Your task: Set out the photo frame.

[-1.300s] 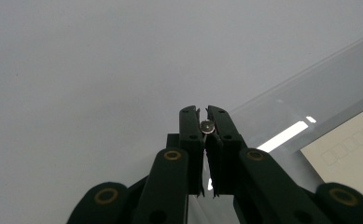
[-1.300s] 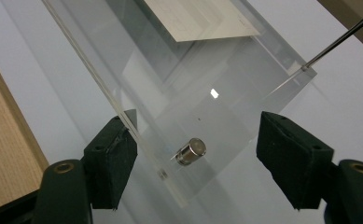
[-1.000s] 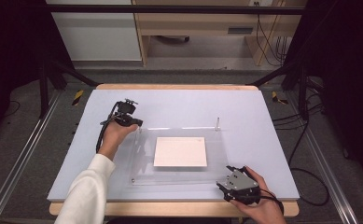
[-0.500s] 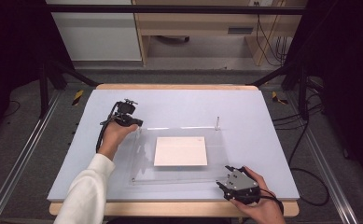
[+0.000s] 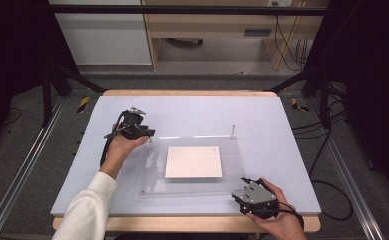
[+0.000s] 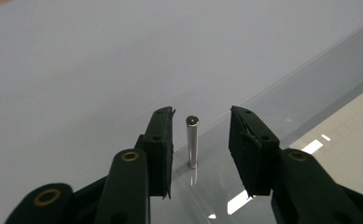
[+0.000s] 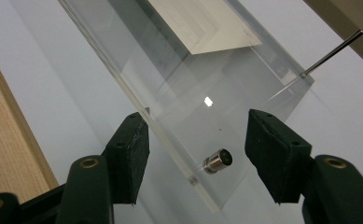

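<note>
A clear acrylic plate lies on the lavender table top with a white sheet at its middle. At the plate's far-left corner stands a thin upright metal pin. My left gripper straddles it; its jaws have just been opening, and neither pad touches the pin. At the near-right corner a short metal stud sits in the plate. My right gripper is open around the stud without touching it; its jaws have closed a little.
A second thin pin stands at the plate's far-right corner. The table's wooden front edge runs just behind my right hand. Cables lie off the table's right side.
</note>
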Motion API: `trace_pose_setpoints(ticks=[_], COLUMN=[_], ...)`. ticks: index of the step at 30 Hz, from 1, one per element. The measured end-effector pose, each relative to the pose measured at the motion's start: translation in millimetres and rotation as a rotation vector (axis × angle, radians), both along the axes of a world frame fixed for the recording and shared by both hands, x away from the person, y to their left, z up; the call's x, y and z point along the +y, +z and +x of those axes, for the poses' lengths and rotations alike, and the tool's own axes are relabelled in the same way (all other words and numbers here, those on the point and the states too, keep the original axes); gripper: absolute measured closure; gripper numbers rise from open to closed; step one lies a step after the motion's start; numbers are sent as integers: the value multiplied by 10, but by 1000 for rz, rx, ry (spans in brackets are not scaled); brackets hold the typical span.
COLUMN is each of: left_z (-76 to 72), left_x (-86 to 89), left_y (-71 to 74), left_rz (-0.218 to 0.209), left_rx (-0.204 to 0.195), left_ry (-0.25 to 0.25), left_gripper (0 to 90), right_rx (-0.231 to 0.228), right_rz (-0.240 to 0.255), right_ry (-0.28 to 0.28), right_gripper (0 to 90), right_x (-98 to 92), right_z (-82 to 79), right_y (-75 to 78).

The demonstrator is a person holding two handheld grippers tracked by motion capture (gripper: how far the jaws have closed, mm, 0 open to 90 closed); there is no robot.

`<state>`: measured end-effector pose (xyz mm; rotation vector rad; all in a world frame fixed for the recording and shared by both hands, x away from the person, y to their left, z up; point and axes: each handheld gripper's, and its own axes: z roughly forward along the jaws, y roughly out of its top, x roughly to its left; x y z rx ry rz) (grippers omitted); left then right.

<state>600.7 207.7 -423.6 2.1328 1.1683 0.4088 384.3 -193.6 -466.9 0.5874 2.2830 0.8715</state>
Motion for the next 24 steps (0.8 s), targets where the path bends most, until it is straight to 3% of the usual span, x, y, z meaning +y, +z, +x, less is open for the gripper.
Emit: trace_pose_setpoints(ticks=[7,8,9,12,13,14,17,20,21,22,23,24], left_z=[-358,-497,-497,-727,-856,-856,-1085,-1343,-1343,-1467,-1467,-1579], left_x=[60,80,80,113,132,132,157,163,163,163,163,161], left_y=[73,71,71,42,22,22,-28,-34,-34,-21,-21,-9], left_rz=[-45,-45,-45,-49,-41,-41,-15,38,38,43,43,45], left_rx=[-116,-140,-140,-175,-197,-197,-249,-287,-287,-308,-308,-317], left_ry=[-19,-37,-37,-62,-73,-73,-90,-130,-130,-160,-160,-177], left_gripper=[515,515,511,490,480,468,441,380,368,353,337,318], right_rx=[-9,-11,-12,-12,-12,-11,-13,-15,-15,-17,-20,-21], right_rz=[1,1,0,-2,-3,-4,-4,-4,-3,-3,-1,1], right_ry=[-9,-10,-8,-11,-12,-14,-15,-19,-20,-20,-21,-19], right_gripper=[417,418,418,417,418,418,418,420,421,425,426,426], right_x=[-4,-5,-6,-5,-5,-4,-3,-3,-3,-3,-4,-6], right_z=[-2,-2,0,2,3,3,7,7,7,6,5,7], right_y=[13,14,15,13,12,10,9,12,14,20,25,28])
